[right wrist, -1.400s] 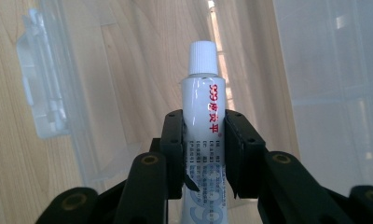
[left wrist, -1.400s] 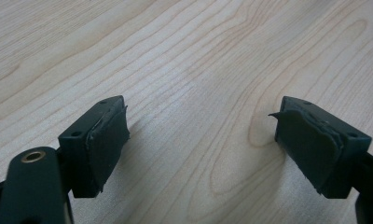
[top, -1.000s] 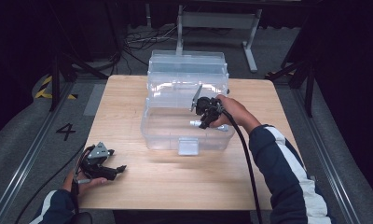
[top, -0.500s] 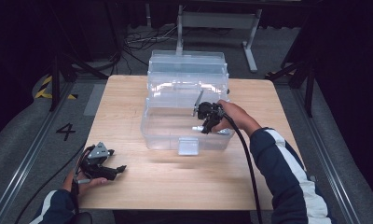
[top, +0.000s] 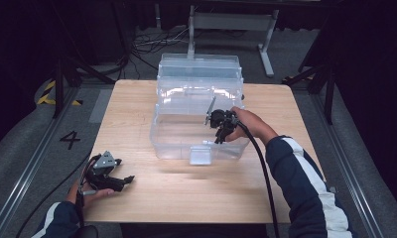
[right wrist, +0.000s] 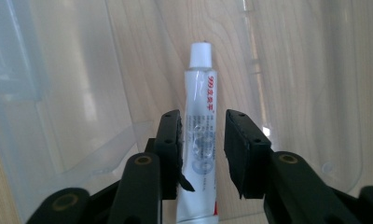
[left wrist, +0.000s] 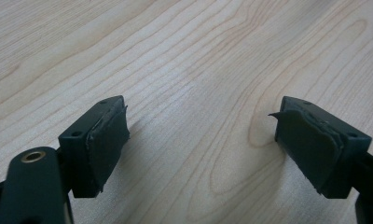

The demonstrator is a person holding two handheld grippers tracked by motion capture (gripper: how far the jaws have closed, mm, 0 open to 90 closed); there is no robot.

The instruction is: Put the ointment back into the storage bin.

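Note:
A white tube (right wrist: 198, 140) with red print and a white cap lies between my right gripper's jaws, cap pointing away. My right gripper (right wrist: 202, 140) is shut on the tube; the left pad presses it and the right pad sits tight beside it. In the high view this right gripper (top: 220, 130) reaches down inside the clear plastic bin (top: 166, 134), near its front right wall. My left gripper (top: 122, 181) rests low at the table's front left corner. Its jaws stand wide open over bare wood, and the left gripper (left wrist: 201, 140) holds nothing.
The bin's clear lid (top: 199, 67) stands open at the back. A latch tab (top: 200, 154) hangs on the bin's front wall. The wooden table (top: 196, 198) has free room in front of the bin. Metal stands and cables lie on the floor beyond.
My right gripper has moved toward me and dropped lower into the bin with the tube. The left gripper has stayed put.

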